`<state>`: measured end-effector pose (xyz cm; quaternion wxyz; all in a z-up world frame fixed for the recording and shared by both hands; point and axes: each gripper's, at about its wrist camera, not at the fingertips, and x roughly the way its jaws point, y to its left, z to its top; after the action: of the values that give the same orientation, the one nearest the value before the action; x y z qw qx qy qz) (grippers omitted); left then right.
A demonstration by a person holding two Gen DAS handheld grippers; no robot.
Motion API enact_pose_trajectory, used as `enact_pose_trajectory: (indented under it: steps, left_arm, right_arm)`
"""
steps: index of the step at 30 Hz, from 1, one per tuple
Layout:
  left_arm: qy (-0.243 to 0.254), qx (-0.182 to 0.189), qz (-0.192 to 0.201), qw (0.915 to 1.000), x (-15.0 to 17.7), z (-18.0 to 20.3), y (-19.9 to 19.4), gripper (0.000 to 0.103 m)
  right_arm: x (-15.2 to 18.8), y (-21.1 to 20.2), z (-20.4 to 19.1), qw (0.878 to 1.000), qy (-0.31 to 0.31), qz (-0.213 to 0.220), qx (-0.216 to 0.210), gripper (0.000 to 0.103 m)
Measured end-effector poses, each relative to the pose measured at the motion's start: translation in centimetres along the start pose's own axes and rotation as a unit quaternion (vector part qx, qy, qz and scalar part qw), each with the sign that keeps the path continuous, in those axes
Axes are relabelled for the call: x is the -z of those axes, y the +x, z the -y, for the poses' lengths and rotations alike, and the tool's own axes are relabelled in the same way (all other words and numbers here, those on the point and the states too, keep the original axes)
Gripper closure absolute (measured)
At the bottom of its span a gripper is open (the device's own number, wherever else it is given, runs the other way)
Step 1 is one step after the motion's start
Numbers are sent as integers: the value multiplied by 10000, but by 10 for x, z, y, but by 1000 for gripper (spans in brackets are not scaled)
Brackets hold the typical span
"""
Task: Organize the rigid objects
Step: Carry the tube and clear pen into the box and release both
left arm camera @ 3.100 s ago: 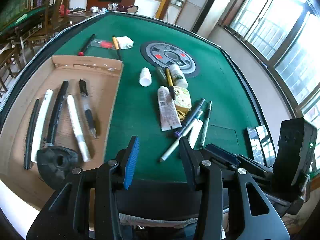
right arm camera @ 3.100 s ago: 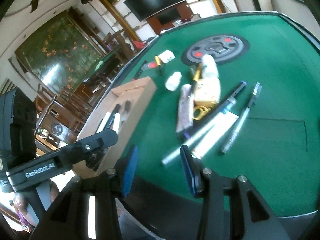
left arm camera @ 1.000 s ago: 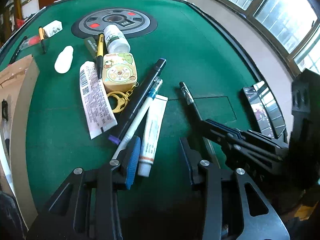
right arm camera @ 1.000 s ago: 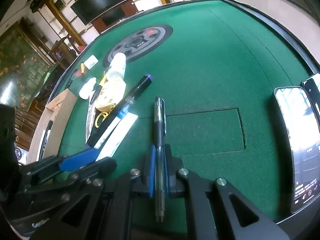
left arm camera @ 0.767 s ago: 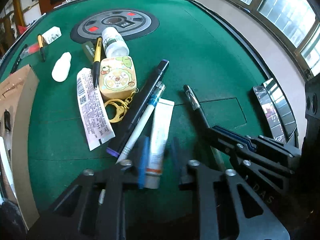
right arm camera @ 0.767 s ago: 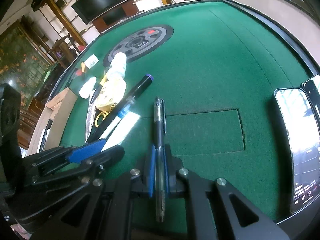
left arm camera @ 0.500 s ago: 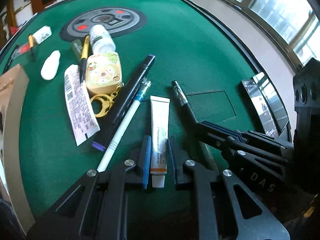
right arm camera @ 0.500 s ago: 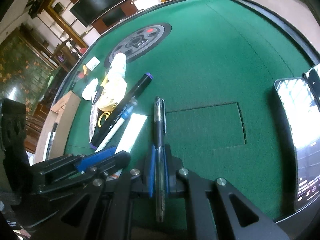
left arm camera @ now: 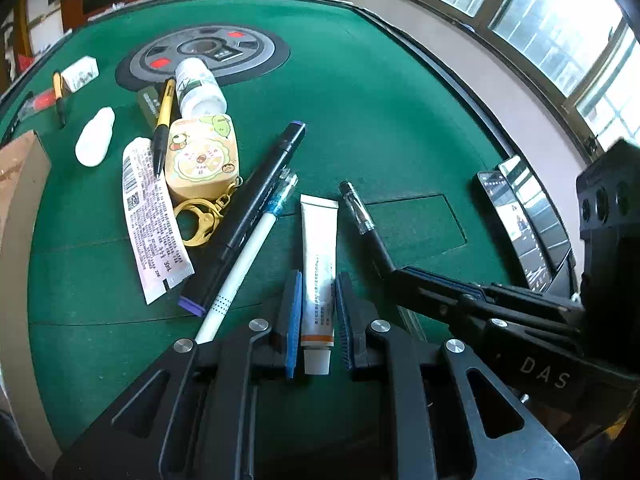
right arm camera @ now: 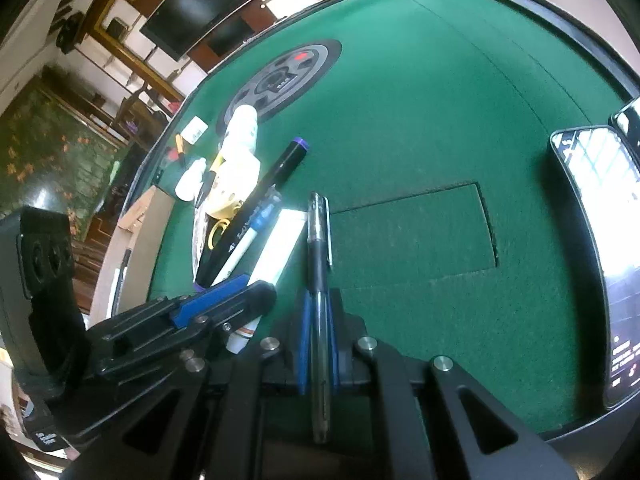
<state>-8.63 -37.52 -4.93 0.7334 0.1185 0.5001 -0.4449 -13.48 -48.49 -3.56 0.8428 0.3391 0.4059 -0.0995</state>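
A white ointment tube [left arm camera: 318, 232] lies lengthwise between the blue pads of my left gripper [left arm camera: 319, 276], which is shut on its lower half just above the green felt table [left arm camera: 380, 112]. My right gripper [right arm camera: 319, 294] is shut on a black pen with a clear cap [right arm camera: 318, 232], which points forward over the felt. In the left wrist view the right gripper [left arm camera: 396, 272] comes in from the right with that pen [left arm camera: 356, 208] beside the tube. In the right wrist view the left gripper [right arm camera: 256, 290] sits low on the left, over the tube [right arm camera: 280, 240].
Left of the tube lie a black marker [left arm camera: 256, 208], a white pen [left arm camera: 248, 256], a yellow keyring case [left arm camera: 204, 160], a printed sachet [left arm camera: 152, 216] and a white bottle [left arm camera: 200, 88]. A cardboard box [left arm camera: 20, 184] is at the left edge. Two phones [left arm camera: 516, 220] lie at the right.
The left gripper's jaws have closed from wide apart onto the white tube, which has turned in line with the fingers. The right gripper still holds the pen.
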Motion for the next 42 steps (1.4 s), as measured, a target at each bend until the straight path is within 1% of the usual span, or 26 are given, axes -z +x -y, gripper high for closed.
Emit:
enact_pose_trajectory:
  steps: [4,9,12,15,16,17,18,19,20,22,25,28,29,31,32,34,37,41,42]
  left_arm:
    - [-304,236,-53,9992,-2,-10,1,88]
    - [-598,421,-21,9973,7,-16,-7,88]
    - [-723,551,149,9957,13,-18,-24,88]
    - [-877,606,416,9934,16,-25,-47,88]
    - [-919,588,493,9928,18,-29,-54,88]
    - [-975,595,555,9919,20,-33,-61,88]
    - [-1032,633,611,9908,22,-36,-69,88]
    - [-1077,638,685,9898,24,-40,-77,88]
    - [-1115,594,785,9889,26,-43,-86,88]
    - [-1197,467,981,9868,32,-51,-107,88]
    - [-1306,225,1178,9842,40,-62,-132,88]
    - [-1435,-116,1333,9806,51,-84,-160,88]
    - [-1521,-250,1393,9782,55,-93,-170,88]
    - [-1671,-359,1442,9747,62,-109,-181,88]
    - [-1757,-431,1462,9726,65,-118,-187,88]
    - [-2011,-580,1537,9657,74,-140,-201,88]
    - [-2289,-673,1623,9575,82,-166,-216,88]
    - [-2627,-949,1671,9456,90,-202,-229,88]
    - [-2665,-1010,1641,9444,91,-211,-229,88]
  right_arm:
    - [0,0,8,9994,249,-15,-222,96]
    - [1,-15,10,9981,347,185,-474,96]
    - [1,-20,5,9980,300,262,-485,95]
    - [3,-22,-2,9962,338,332,-725,96]
    - [2,-23,-6,9964,297,401,-690,96]
    - [3,-23,-12,9972,188,502,-529,96]
    - [2,-23,-16,9974,145,527,-474,96]
    - [2,-22,-20,9973,126,505,-527,96]
    - [1,-20,-26,9967,90,442,-671,96]
    - [0,-18,-37,9966,-15,421,-707,96]
    - [0,-14,-62,9945,-260,346,-952,96]
    - [1,-5,-92,9908,-552,180,-1223,96]
    - [1,0,-102,9889,-641,95,-1338,96]
    - [3,9,-122,9848,-813,-59,-1535,96]
    - [4,14,-133,9828,-916,-114,-1598,96]
    - [6,22,-151,9793,-1109,-212,-1677,96]
    - [8,38,-177,9734,-1338,-390,-1818,96]
    - [6,59,-196,9706,-1460,-551,-1831,96]
    - [5,62,-197,9706,-1455,-583,-1829,96]
